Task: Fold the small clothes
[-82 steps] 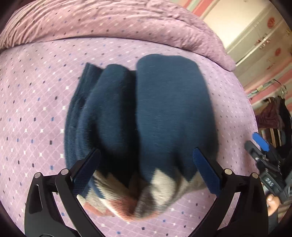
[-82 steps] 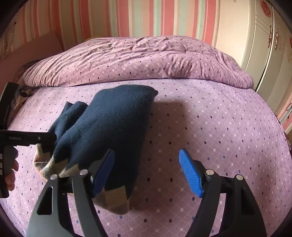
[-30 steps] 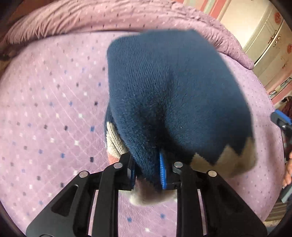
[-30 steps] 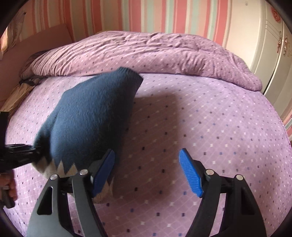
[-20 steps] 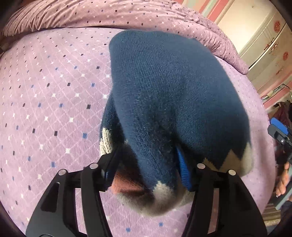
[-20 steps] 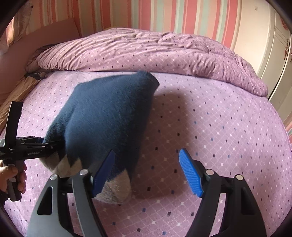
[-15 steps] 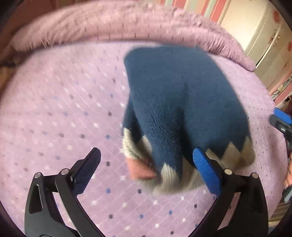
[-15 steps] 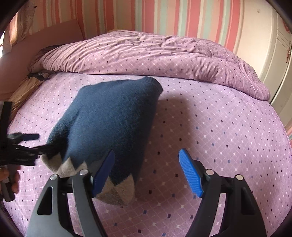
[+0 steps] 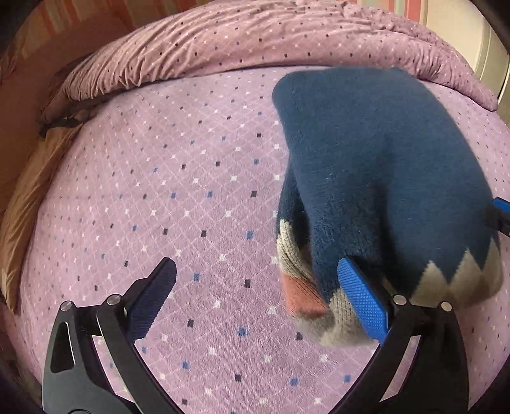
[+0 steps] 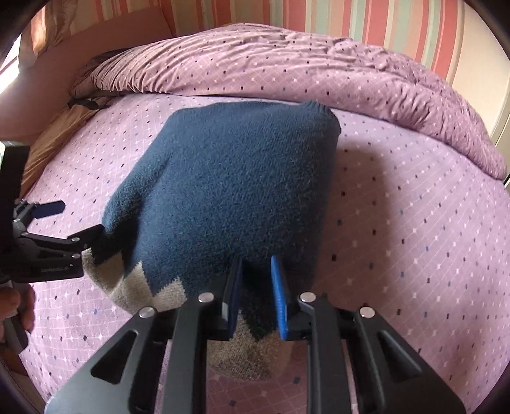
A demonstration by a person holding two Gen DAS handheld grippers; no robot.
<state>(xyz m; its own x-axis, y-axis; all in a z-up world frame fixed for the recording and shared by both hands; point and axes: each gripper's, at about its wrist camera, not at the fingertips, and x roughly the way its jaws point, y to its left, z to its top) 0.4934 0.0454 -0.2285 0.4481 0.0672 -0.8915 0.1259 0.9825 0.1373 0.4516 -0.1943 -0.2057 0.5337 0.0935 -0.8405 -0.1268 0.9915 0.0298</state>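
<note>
Right up close: right gripper (image 10: 256, 294) clamped on the near hem of the navy knit garment (image 10: 236, 188), blue pads pinching a bunched fold of dark wool, jaws nearly together around it. Just under the pinch, a beige zigzag band along the hem, sagging onto the bed sheet (image 10: 414, 223). Off to the left edge, left gripper (image 9: 256, 297) with jaws wide apart, gripping nothing, its right pad touching the garment's lower corner, its left pad over bare sheet. Seen from that side: fuzzy navy body, beige sawtooth trim, a salmon-pink patch (image 9: 304, 297) and a ribbed beige cuff peeking out beneath the top layer. Folded over in layers, bulging, lying on the lilac sheet with its little dark, white and blue diamonds. Farther back, rounded far edge of the garment, then the rumpled purple duvet (image 10: 287, 67) heaped across the bed. Beyond that, striped pink wallpaper (image 10: 350, 16).
</note>
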